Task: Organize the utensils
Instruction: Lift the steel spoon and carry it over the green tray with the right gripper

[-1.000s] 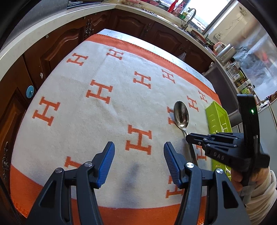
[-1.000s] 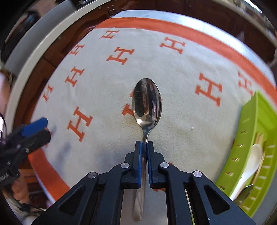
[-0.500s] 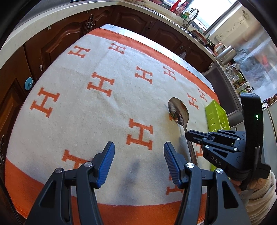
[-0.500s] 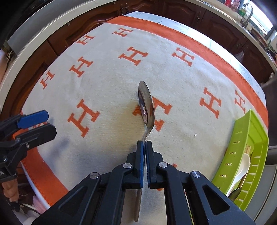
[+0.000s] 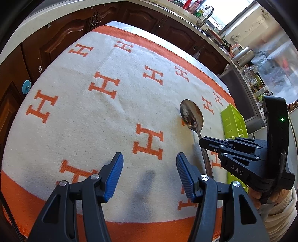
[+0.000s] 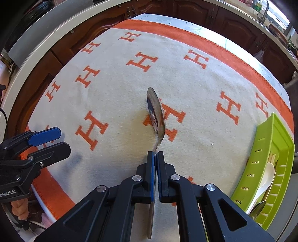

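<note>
My right gripper (image 6: 156,155) is shut on the handle of a metal spoon (image 6: 155,113) and holds it above the cloth, bowl forward and rolled onto its edge. The spoon (image 5: 191,117) and the right gripper (image 5: 202,144) also show at the right of the left wrist view. A lime green utensil tray (image 6: 279,149) lies at the right edge of the table; it holds a white spoon (image 6: 266,178), wooden sticks and a metal utensil. My left gripper (image 5: 149,175) is open and empty, low over the cloth's near edge; it also shows in the right wrist view (image 6: 50,141).
A white cloth with orange H marks and an orange border (image 5: 104,87) covers the table. Dark wooden cabinets (image 6: 186,9) and a pale counter run around the far side. A sink tap and kitchen items (image 5: 206,11) stand at the back right.
My right gripper has lifted the spoon off the cloth and rolled it from flat onto its edge. The left gripper stays open and has shifted only slightly.
</note>
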`<state>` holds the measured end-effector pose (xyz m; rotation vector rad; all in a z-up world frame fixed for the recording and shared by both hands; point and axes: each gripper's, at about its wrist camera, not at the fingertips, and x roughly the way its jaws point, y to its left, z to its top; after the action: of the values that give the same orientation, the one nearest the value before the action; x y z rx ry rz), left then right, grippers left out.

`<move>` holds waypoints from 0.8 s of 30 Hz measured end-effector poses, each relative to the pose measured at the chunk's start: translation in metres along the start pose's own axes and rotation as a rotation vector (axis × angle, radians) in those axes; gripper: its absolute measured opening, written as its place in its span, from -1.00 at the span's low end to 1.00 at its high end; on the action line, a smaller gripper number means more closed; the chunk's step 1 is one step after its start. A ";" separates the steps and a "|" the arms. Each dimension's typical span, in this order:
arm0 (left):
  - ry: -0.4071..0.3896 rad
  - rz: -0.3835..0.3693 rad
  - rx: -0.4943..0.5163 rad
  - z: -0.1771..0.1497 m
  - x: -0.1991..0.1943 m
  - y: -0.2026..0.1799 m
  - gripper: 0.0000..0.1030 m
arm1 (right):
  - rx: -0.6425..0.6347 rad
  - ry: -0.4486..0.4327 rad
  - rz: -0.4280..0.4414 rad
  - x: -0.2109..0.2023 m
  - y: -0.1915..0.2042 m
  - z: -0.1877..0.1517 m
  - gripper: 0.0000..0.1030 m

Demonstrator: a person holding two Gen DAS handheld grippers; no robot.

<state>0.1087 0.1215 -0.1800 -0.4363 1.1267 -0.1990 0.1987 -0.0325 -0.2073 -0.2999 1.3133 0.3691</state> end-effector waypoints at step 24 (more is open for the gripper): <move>0.037 -0.027 0.031 0.005 0.024 -0.010 0.20 | 0.048 0.004 0.059 0.009 -0.003 -0.009 -0.93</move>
<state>0.1236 0.1051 -0.1938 -0.4222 1.1531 -0.2492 0.1942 -0.0377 -0.2184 -0.2222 1.3352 0.3862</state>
